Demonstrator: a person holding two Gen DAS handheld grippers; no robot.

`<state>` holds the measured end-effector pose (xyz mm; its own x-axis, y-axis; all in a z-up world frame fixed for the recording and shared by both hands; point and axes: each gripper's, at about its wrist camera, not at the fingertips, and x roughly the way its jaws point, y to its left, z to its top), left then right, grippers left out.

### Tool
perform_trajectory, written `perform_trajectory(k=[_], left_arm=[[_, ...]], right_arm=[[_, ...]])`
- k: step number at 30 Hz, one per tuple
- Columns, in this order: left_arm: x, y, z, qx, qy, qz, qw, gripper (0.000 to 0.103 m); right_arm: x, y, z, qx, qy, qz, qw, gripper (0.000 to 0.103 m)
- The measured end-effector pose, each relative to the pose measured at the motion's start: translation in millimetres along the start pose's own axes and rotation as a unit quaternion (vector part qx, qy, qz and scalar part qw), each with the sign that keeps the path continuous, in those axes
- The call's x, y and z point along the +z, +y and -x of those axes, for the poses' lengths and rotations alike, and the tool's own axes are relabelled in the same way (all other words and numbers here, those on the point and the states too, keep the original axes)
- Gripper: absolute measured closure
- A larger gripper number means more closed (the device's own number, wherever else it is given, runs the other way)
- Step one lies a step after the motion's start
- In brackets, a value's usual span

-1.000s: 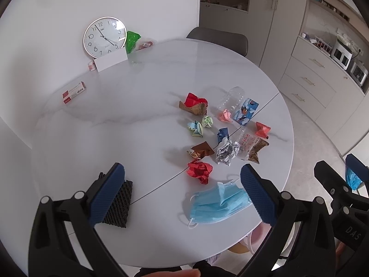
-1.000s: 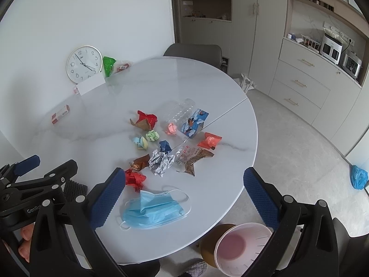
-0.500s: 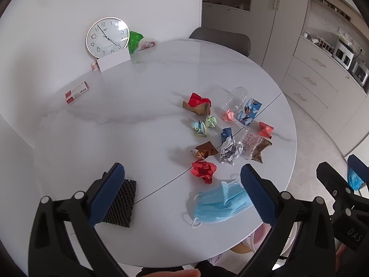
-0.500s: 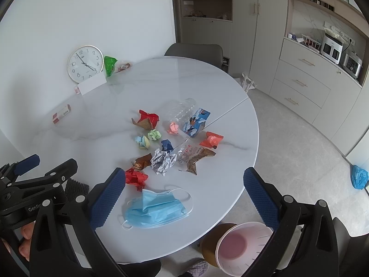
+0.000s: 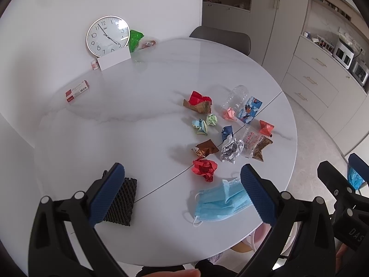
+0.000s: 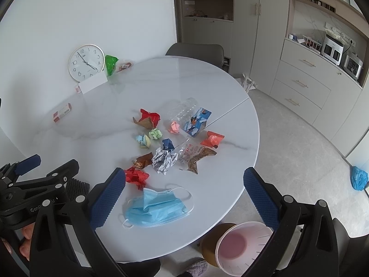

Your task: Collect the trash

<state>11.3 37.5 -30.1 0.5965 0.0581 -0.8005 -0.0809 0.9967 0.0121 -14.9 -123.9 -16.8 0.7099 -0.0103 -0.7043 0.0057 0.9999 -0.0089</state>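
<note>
Several pieces of trash lie on the round white table: a blue face mask nearest me, a red paper ball, crumpled foil, a brown wrapper, a clear bottle and a blue carton. My left gripper is open and empty above the table's near part. My right gripper is open and empty above the mask. A pink bin stands on the floor below the table's near edge.
A wall clock, a white card, a green bag and a red-white box are at the table's far left. A black mesh pad lies near the left gripper. A grey chair stands behind the table; cabinets line the right.
Both grippers have drifted slightly; the trash sits a little further right and lower in the views. Nothing was picked up.
</note>
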Motion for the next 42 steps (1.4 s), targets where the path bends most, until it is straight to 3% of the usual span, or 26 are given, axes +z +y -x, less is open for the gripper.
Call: perform_trajectory(k=[29, 35, 42], left_arm=[[-3.7, 7.9, -5.3, 0.004, 0.006, -0.013, 0.9999, 0.006], [-22.9, 41.0, -30.9, 0.028, 0.015, -0.032, 0.9990, 0.006], [-61.9, 111.9, -91.9, 0.050, 0.071, -0.052, 0.9949, 0.006]], right_arm=[[-3.3, 5.7, -9.2, 0.006, 0.015, 0.009, 1.000, 0.002], [-24.9, 17.0, -39.9, 0.023, 0.052, 0.018, 0.998, 0.002], [-58.4, 40.8, -80.5, 0.033, 0.096, 0.035, 0.994, 0.002]])
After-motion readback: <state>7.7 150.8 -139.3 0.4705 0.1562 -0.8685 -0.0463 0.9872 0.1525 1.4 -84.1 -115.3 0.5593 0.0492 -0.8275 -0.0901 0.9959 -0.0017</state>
